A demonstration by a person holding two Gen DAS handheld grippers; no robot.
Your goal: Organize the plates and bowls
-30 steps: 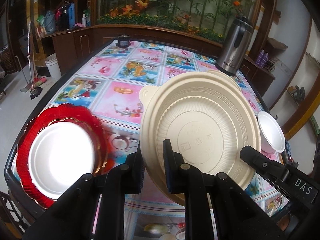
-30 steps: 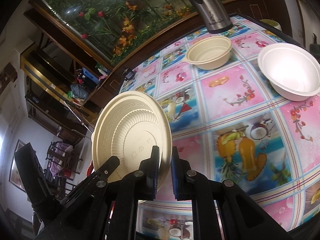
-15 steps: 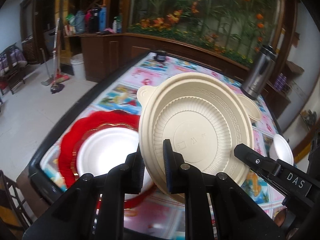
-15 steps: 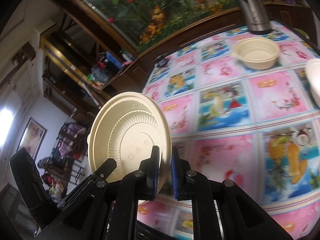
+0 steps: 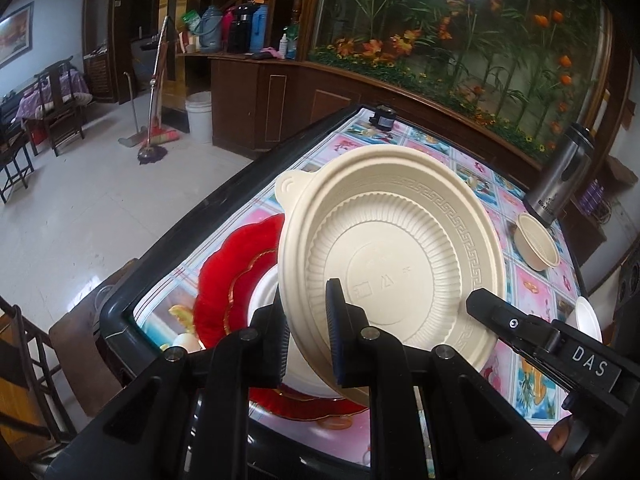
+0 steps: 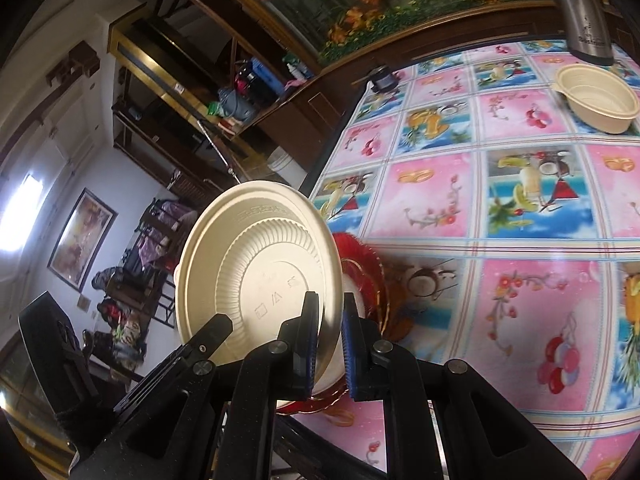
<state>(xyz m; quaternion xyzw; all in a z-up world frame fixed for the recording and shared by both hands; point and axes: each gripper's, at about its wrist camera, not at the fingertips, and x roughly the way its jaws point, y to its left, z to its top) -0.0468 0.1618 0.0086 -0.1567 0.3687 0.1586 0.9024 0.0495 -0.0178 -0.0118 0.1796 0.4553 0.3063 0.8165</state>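
Both grippers hold the same beige plate (image 5: 394, 264), which stands tilted on edge above the near corner of the tabletop (image 6: 520, 184) with its ribbed underside turned toward both cameras. The left gripper (image 5: 308, 336) has its jaws closed on the plate's lower rim, one finger behind the rim and the other pressed against the underside. The right gripper (image 6: 330, 340) likewise has its jaws clamped on the rim, which passes straight through the narrow gap between its blue pads (image 6: 352, 344). In the left wrist view the right gripper's finger reaches the plate's rim from the lower right. Directly below and behind the tilted plate lies a red plate (image 5: 236, 276) with a scalloped edge, and a white plate (image 5: 264, 292) sits on top of it. Well apart, at the far side of the tabletop, a beige bowl (image 6: 600, 98) stands just beside a steel kettle (image 5: 560, 176). A white bowl (image 5: 588, 316) shows at the right edge.
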